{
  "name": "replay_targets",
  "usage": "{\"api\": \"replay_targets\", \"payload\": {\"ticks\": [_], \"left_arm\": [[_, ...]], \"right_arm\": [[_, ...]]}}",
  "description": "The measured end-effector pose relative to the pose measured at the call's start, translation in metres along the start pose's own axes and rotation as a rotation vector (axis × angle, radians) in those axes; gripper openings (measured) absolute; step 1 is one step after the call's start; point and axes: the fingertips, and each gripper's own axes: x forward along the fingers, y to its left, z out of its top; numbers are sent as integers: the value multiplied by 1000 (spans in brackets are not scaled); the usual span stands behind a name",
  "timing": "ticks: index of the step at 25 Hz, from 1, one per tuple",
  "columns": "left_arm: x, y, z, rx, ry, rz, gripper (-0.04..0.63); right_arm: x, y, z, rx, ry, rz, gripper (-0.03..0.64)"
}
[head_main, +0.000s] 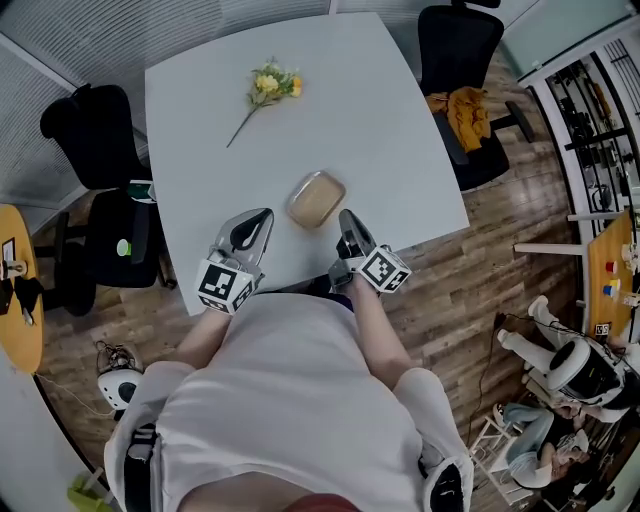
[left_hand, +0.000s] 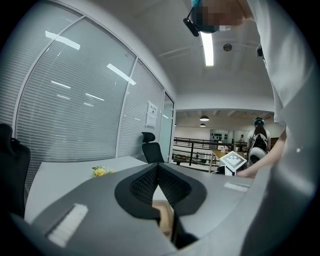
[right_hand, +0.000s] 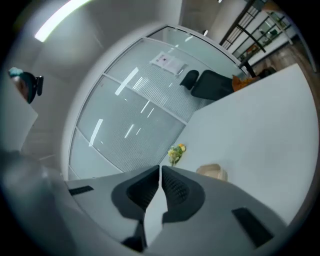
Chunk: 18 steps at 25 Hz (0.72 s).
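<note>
Both grippers rest at the near edge of the white table (head_main: 200, 120). My left gripper (head_main: 263, 215) is shut with nothing between its jaws, just left of a shallow tan bowl (head_main: 316, 199). My right gripper (head_main: 346, 215) is shut and empty too, just right of that bowl. In the left gripper view the jaws (left_hand: 158, 165) meet at their tips, and the tan bowl (left_hand: 165, 218) shows through the gap below. In the right gripper view the gripper (right_hand: 160, 168) points along the table, the bowl (right_hand: 212, 171) slightly to its right. Neither gripper touches the bowl.
A yellow flower sprig (head_main: 268, 86) lies at the table's far side, also seen as a flower (left_hand: 100, 171) and flower (right_hand: 176, 152). Black office chairs stand at the left (head_main: 95, 135) and the far right (head_main: 455, 45). An orange cloth (head_main: 465, 112) lies on the right chair.
</note>
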Motion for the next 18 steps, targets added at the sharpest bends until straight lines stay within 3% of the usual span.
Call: {"api": "replay_targets", "payload": {"ticks": [4, 6, 8, 18], "left_arm": [[-1, 1, -2, -4, 4, 12, 9], [0, 1, -3, -4, 7, 17, 9], [0, 1, -3, -4, 8, 22, 9], [1, 6, -6, -8, 26, 27, 9]], "right_arm": [[-2, -21, -10, 119, -3, -11, 19], [-1, -29, -13, 161, 2, -20, 143], [0, -36, -17, 193, 11, -31, 194], [10, -84, -51, 241, 103, -148, 198]]}}
